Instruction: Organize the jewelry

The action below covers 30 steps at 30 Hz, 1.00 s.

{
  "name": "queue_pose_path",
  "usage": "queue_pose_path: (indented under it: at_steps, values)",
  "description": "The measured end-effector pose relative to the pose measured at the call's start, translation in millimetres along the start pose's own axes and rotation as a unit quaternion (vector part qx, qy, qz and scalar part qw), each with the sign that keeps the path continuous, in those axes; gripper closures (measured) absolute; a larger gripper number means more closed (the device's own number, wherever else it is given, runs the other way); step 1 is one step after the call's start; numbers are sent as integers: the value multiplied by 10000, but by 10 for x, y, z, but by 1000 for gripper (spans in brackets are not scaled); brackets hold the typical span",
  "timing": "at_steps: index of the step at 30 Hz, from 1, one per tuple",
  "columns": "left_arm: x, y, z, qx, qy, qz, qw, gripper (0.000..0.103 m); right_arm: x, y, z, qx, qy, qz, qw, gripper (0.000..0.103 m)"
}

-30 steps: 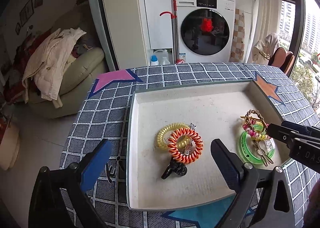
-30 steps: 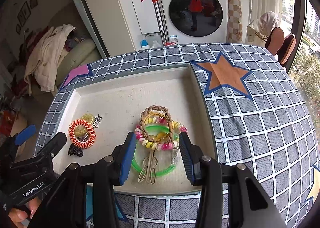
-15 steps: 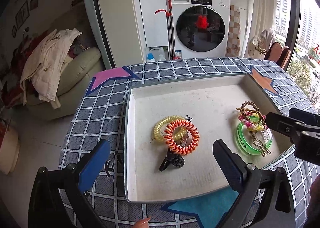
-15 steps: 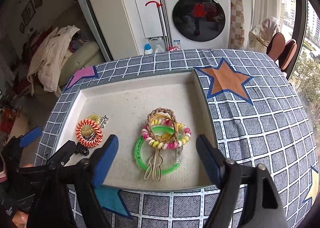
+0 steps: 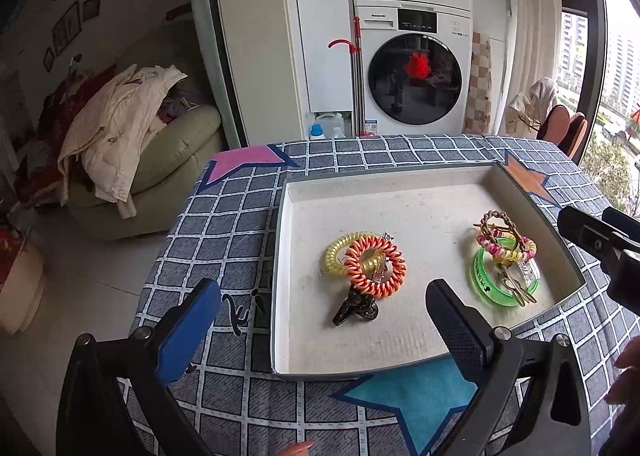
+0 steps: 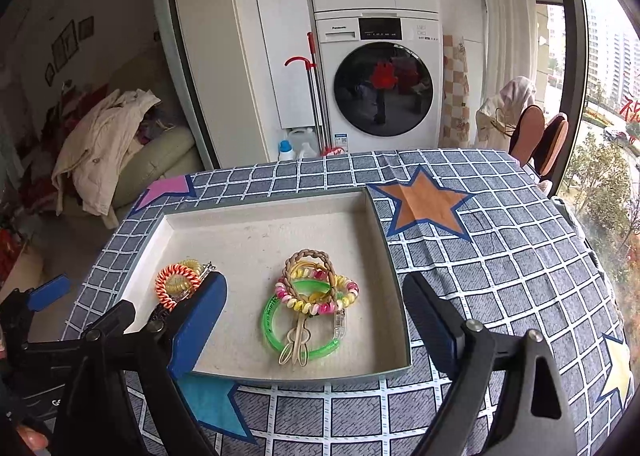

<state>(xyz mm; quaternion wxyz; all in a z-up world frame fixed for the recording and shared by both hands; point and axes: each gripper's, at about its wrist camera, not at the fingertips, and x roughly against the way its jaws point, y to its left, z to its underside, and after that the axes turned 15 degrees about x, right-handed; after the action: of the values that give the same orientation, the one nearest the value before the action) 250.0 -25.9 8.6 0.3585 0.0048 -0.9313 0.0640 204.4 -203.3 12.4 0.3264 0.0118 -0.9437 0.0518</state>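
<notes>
nearest the lens, the right gripper (image 6: 314, 320) hangs over the front rim of a shallow grey-edged cardboard tray (image 6: 394, 276), its blue-padded jaws opening wide with nothing pressed between them. beside it the left gripper (image 5: 320, 316) is spread just as wide and empty. on the tray floor lie two heaps, well apart: a green plastic bangle (image 6: 298, 332) under beaded and braided bands, and an orange spiral hair tie (image 5: 374, 266) overlapping a yellow spiral tie (image 5: 340, 248), touching a black clip (image 5: 356, 306). behind, a checked tablecloth (image 6: 500, 276), then a white washing machine (image 6: 380, 83).
</notes>
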Motion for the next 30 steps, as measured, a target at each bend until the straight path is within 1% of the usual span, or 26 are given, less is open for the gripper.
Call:
queue_pose_path:
  at_steps: [3,7,14,22,30]
  values:
    - [75,44,50,118,-117,-23,9999,0,84,24,43,41,-177,86,9998,12]
    - [168,98,117,240,-252,-39,9994,0,163,82,122,163,-282,177,9993,12]
    - [314,129,274,340,-556,-152,9978,0,258,147,305,272,-254,284,9989,12]
    - [338,165,410,427,-559,-221,9973,0,312,192,494,362,-273,491,9978,12]
    - [392,150,441,397,-586,-190,9973,0,385,223,512,433,-376,563,9968,12]
